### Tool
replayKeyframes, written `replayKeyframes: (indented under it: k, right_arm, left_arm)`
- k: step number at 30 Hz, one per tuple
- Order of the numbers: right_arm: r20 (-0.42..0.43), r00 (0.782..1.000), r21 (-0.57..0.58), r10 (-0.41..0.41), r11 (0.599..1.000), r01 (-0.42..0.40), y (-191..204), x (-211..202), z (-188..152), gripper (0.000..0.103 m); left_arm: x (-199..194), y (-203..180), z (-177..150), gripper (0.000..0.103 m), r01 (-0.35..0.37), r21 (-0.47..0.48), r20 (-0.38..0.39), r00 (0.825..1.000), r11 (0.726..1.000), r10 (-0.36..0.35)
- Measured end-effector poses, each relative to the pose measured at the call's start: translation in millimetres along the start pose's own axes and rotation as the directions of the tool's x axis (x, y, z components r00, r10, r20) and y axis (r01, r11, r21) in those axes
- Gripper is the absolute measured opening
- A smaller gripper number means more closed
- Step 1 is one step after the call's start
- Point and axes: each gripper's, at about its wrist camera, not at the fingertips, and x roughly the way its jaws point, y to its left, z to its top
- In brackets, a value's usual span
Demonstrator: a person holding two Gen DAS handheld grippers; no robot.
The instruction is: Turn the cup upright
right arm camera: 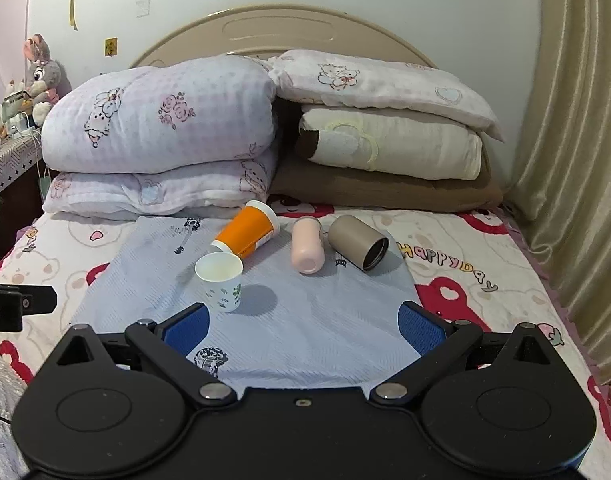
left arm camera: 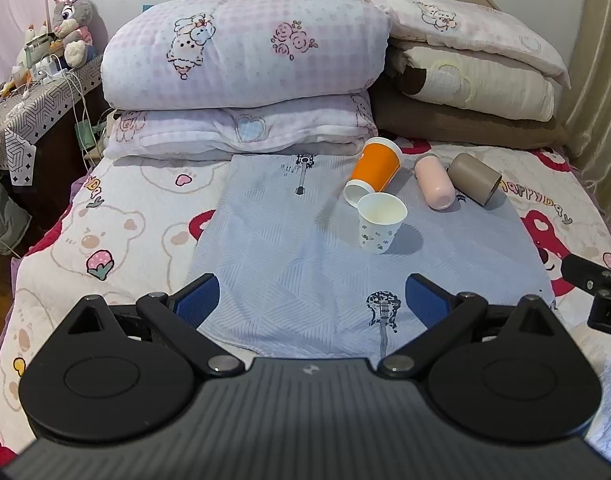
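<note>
Both claws, left claw (left arm camera: 311, 300) and right claw (right arm camera: 303, 330), are being held open, empty; orange cup (right arm camera: 245, 236), at twelve o'clock, is being risked rolling into white paper cup (right arm camera: 221, 280).

We read "HAPPYDAY" in coloured letters on the bedsheet (right arm camera: 449, 264), printed to the right of the taupe cup. The same word shows in the left wrist view, partly at the sheet's left edge too. The letters "LAI" stand in white on the left gripper (right arm camera: 9, 308). The orange cup (right arm camera: 245, 236) carries print too small for us to read.
</note>
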Motion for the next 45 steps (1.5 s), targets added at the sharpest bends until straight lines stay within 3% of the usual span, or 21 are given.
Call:
replayKeyframes:
  k: [45]
  right_arm:
    - [-0.041, 0.999, 0.005, -0.020, 1.000, 0.020, -3, 9, -1, 0.102]
  left_arm:
    - [15, 8, -2, 0.101, -0.017, 0.016, -0.056, 0.998, 1.000, 0.018]
